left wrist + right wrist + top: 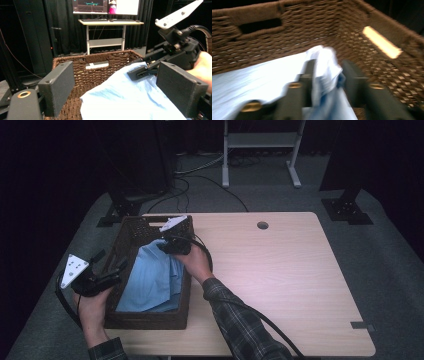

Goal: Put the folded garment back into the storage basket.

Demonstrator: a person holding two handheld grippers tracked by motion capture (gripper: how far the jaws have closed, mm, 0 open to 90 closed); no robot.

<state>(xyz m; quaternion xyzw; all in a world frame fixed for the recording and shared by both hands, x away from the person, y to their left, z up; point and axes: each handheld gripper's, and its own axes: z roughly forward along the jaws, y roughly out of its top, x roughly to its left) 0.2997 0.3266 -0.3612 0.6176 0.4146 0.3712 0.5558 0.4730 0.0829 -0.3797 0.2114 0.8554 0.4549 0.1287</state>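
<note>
So the biggest thing in shot was the light wooden table [280, 285], with a dark brown woven basket [131, 232] sitting at its left end. The basket had cut-out handle slots in its walls, easy to spot in the right gripper view [259, 25].

Inside it was a light blue cloth [150, 282], bunched up and covering most of the basket floor, with its far corner lifted up toward the basket's back wall. In the left gripper view the cloth [130, 97] rose right in front of the jaws.

The right gripper [172, 246] was down in the basket at the far end of the cloth. Its view was blurry, but a fold of the cloth [324, 70] sat between the two jaws, and there was a gap on one side, so the pads weren't pinching it any more, grip loosened.

The left gripper [112, 276] was held at the basket's left wall, near the person's side, jaws spread wide with nothing in them. In its own view [117, 82] the pads stood well apart.
</note>
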